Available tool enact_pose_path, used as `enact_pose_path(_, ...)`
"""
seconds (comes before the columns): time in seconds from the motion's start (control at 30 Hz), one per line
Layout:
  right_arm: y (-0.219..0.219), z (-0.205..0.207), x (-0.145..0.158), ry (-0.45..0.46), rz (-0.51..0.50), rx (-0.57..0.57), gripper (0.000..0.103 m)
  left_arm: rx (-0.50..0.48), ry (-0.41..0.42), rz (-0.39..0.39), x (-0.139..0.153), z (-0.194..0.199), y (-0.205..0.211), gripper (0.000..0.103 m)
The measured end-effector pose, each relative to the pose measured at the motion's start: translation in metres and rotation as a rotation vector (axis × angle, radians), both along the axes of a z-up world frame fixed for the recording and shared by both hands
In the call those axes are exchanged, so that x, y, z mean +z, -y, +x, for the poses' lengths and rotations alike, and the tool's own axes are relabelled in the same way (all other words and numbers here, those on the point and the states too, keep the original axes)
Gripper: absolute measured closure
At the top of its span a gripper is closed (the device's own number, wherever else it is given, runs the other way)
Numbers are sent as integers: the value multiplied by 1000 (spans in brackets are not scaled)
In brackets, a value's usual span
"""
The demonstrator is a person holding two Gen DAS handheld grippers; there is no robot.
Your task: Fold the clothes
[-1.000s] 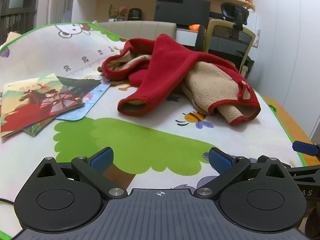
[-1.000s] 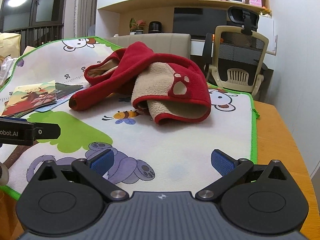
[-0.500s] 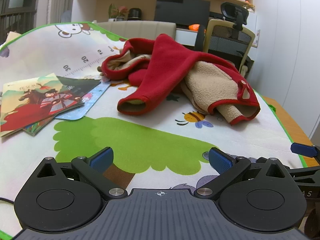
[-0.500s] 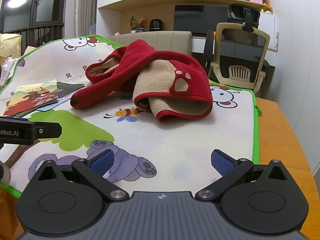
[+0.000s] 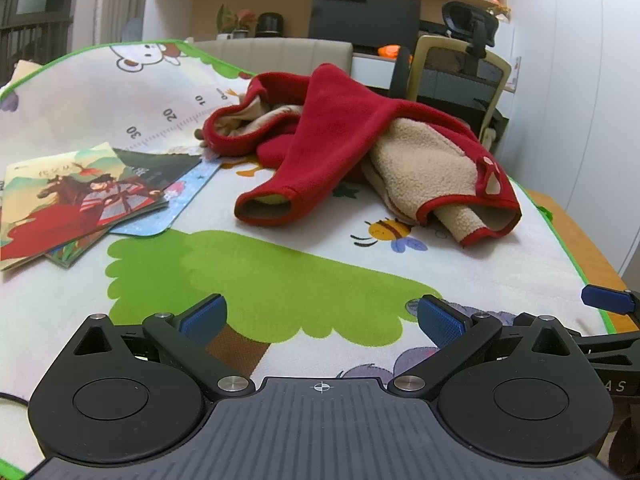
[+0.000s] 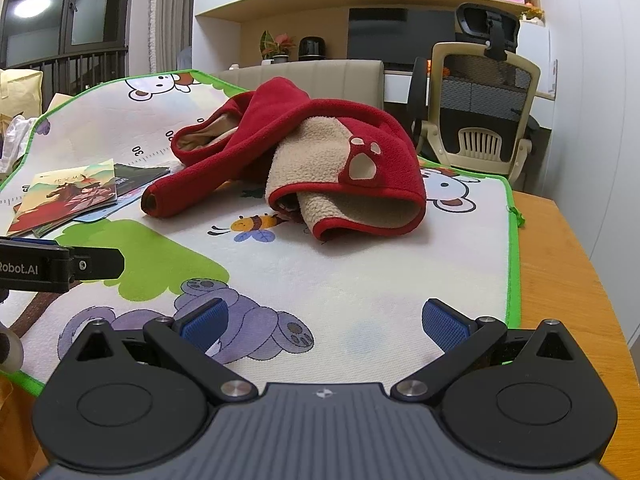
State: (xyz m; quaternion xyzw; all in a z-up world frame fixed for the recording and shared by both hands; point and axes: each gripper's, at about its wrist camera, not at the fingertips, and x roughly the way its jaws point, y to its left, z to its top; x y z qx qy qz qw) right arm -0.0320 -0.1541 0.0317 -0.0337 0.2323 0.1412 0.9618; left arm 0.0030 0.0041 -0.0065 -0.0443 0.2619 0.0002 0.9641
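**Both tongs spread, garment untouched**

Left gripper (image 5: 320, 314): fingers apart, nothing between them, hovering over the play mat (image 5: 256, 280). Right gripper (image 6: 324, 318): likewise spread and empty. Red fleece jacket (image 5: 352, 136) lies crumpled on the mat well ahead of both, cream lining exposed, one sleeve trailing toward the left tongs. Picture books (image 5: 72, 196) ahead-left.

Ahead of my left gripper (image 5: 320, 314) the printed mat (image 5: 248, 272) lies bare up to the crumpled red fleece jacket (image 5: 340, 136). Picture books (image 5: 76, 196) block the far left. Ahead of my right gripper (image 6: 324, 318) the mat is likewise open; bare desk (image 6: 560, 280) runs along its right.
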Motion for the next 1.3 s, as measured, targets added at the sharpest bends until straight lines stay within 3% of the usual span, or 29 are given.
enact_pose_path(0.87,-1,0,3,14,-28,14,0,12,-20,-18,-3,2,-3,0)
enact_pose_path(1.0,-4,8,28,127,-192,36,0,11,-18,-7,2,10,-9,0)
enact_pose_path(1.1,-10,35,47,281,-421,-4,0,2,9,7,15,23,-20,0)
enact_pose_path(1.17,-15,64,44,331,-567,-15,0,-6,21,-9,23,32,-28,0)
enact_pose_path(1.3,-39,121,24,305,-728,54,0,-65,28,-87,35,45,-42,0)
